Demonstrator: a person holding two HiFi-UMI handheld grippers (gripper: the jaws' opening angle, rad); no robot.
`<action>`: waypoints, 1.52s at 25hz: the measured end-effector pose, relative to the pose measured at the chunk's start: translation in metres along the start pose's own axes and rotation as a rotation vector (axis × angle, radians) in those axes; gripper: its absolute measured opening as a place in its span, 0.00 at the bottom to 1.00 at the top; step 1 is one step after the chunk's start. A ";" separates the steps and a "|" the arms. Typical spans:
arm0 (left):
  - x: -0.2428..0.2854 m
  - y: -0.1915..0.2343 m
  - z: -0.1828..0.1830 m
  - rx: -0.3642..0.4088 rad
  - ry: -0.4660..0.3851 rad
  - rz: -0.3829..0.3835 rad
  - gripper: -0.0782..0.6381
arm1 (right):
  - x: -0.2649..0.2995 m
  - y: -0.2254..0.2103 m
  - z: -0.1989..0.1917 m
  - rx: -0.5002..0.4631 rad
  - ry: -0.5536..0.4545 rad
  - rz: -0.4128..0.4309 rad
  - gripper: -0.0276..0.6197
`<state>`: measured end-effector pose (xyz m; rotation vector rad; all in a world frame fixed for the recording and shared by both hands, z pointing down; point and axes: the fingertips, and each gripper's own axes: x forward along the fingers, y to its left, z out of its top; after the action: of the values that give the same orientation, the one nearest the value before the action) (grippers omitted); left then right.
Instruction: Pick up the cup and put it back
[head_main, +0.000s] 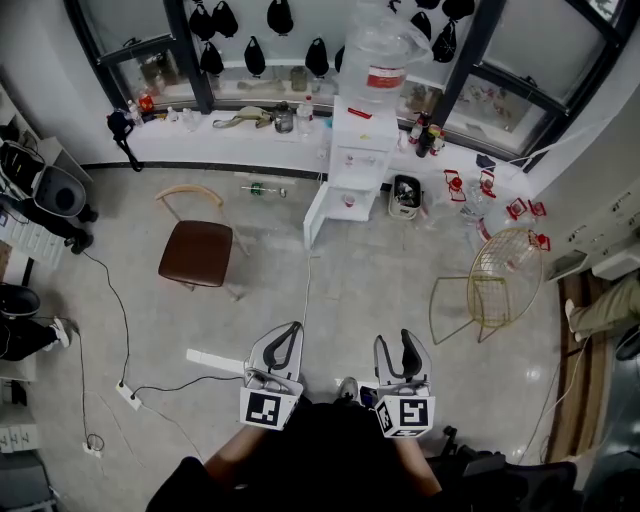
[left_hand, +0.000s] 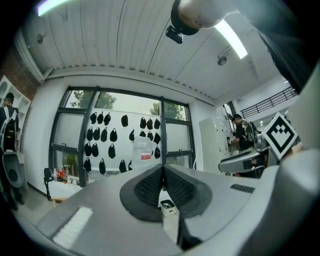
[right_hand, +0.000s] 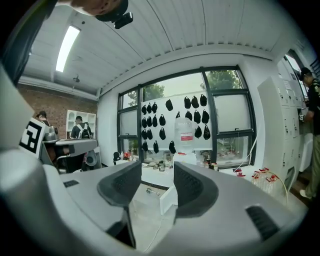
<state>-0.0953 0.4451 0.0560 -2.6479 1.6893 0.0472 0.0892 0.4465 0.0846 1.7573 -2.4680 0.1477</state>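
No cup stands out clearly. Small jars and bottles (head_main: 284, 120) line the white windowsill, too small to tell apart. A white water dispenser (head_main: 365, 150) with a large clear bottle (head_main: 375, 55) stands against the sill, its lower door (head_main: 318, 215) swung open. My left gripper (head_main: 287, 335) is held low in front of my body over bare floor, its jaws pressed together and empty in the left gripper view (left_hand: 162, 175). My right gripper (head_main: 397, 345) hangs beside it, jaws apart with nothing between them (right_hand: 157, 182). Both point toward the dispenser, well short of it.
A brown chair (head_main: 198, 248) stands to the left on the floor and a gold wire chair (head_main: 500, 280) to the right. A power strip with cables (head_main: 128, 392) lies at the lower left. A bottle (head_main: 262, 188) lies near the sill. People stand at both room edges.
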 end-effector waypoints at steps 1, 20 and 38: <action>-0.001 0.004 0.000 -0.002 0.001 -0.003 0.12 | 0.002 0.003 0.000 -0.002 0.002 -0.005 0.34; 0.043 0.049 -0.040 -0.019 0.080 -0.090 0.12 | 0.075 0.019 -0.022 0.023 0.033 -0.047 0.33; 0.285 0.023 -0.044 -0.022 0.089 0.039 0.12 | 0.266 -0.170 -0.007 -0.012 0.063 0.134 0.33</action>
<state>0.0052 0.1761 0.0926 -2.6711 1.7761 -0.0527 0.1637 0.1432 0.1330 1.5575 -2.5350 0.1952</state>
